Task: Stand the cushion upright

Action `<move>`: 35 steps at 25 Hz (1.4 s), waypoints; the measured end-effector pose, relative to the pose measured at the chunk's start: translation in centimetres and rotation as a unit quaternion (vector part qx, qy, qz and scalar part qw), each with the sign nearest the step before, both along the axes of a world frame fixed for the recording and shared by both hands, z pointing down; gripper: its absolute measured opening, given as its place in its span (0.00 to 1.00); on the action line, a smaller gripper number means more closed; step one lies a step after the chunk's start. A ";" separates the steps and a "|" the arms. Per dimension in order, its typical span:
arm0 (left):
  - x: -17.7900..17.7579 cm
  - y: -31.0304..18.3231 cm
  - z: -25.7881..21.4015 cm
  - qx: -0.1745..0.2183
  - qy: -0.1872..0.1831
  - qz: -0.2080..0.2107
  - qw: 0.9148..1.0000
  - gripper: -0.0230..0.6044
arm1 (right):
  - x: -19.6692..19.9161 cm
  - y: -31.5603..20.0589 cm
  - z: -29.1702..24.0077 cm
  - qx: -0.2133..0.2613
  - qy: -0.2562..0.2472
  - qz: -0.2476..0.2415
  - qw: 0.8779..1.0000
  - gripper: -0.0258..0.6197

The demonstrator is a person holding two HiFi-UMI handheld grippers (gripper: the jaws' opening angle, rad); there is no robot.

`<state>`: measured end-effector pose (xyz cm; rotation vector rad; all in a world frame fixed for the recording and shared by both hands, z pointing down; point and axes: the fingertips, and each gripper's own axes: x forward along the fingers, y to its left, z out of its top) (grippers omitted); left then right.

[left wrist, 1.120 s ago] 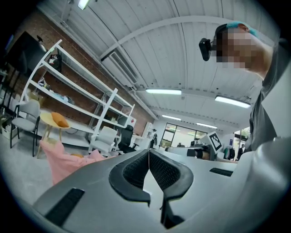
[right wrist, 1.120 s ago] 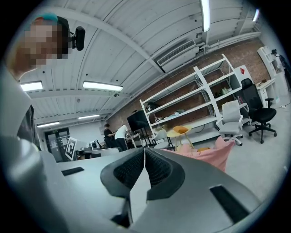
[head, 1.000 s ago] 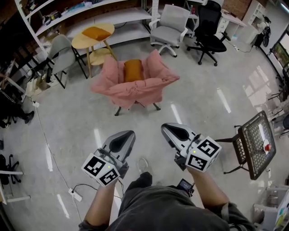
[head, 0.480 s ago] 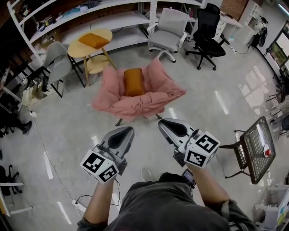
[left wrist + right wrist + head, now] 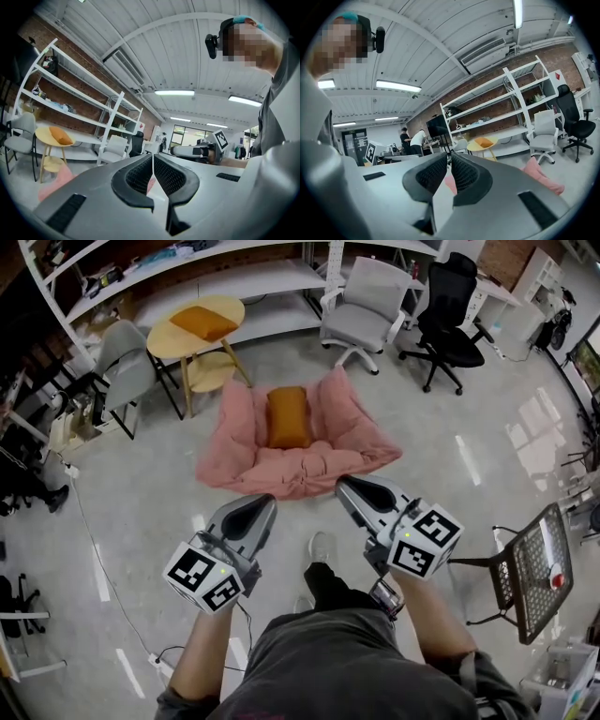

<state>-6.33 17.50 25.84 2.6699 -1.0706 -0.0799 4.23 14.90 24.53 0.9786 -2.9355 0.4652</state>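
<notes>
The head view is looking steeply down. Both gripper views are facing level toward its twelve o'clock, sharing the round table (image 5: 477, 146).

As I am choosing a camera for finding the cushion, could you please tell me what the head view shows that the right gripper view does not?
Only the head view: the orange cushion in the pink armchair. Only the right gripper view: two people in the background. Both: the pink armchair, round table and white office chair.
</notes>
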 end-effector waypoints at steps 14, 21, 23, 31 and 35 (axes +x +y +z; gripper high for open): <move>-0.1 -17.2 -0.5 -0.011 -0.036 -0.061 0.997 0.05 | 2.8 -19.1 -0.2 -0.007 -0.013 -0.024 1.000 0.06; 0.3 -23.6 0.8 -0.023 -0.042 -0.070 0.996 0.06 | 2.9 -26.9 0.8 -0.007 0.003 -0.037 0.999 0.06; 0.5 -25.3 1.2 -0.026 -0.041 -0.068 0.997 0.06 | 2.7 -28.5 1.1 -0.007 0.009 -0.039 0.999 0.06; -1.0 -31.9 3.2 -0.042 -0.032 -0.059 0.997 0.06 | 0.2 -34.6 3.9 -0.031 0.032 -0.046 0.998 0.07; -2.6 -35.6 4.8 -0.055 -0.029 -0.051 0.997 0.06 | -1.8 -39.0 6.7 -0.047 0.055 -0.042 0.996 0.07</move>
